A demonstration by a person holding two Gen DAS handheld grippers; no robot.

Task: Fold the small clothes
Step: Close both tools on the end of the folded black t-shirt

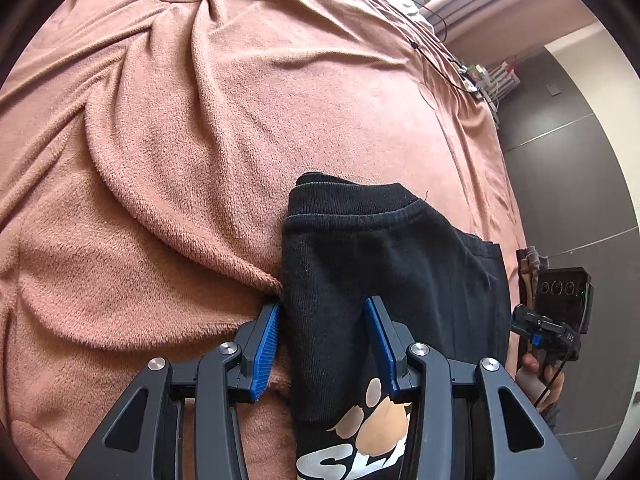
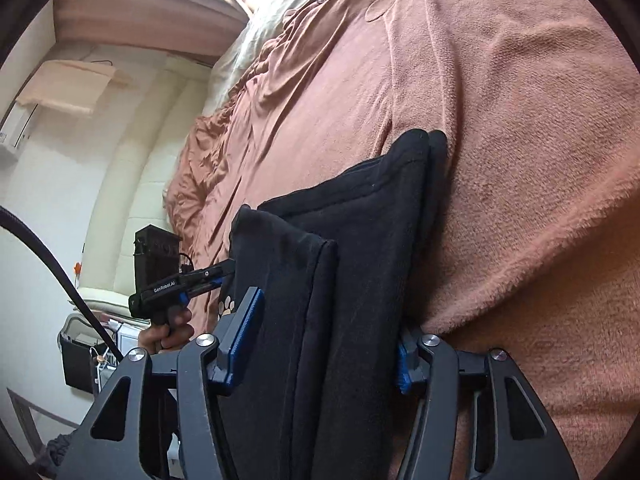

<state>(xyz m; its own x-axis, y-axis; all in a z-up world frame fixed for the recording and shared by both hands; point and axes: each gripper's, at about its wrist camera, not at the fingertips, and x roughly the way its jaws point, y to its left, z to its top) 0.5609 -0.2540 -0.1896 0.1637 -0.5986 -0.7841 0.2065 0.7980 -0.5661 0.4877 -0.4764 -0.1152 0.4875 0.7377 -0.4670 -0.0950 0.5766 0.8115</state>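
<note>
On the pink fleece blanket near the bed's side edge, the black printed garment lies partly folded in layers, both the left claw and right claw spread apart astride it, final folds apparently outstanding.

The left wrist camera sits just behind the left gripper and looks forward along its fingers, very close to the black garment on the pink blanket. The right wrist camera does the same behind the right gripper. Both views share the garment and blanket. Each view also catches the other gripper, off to one side.
</note>
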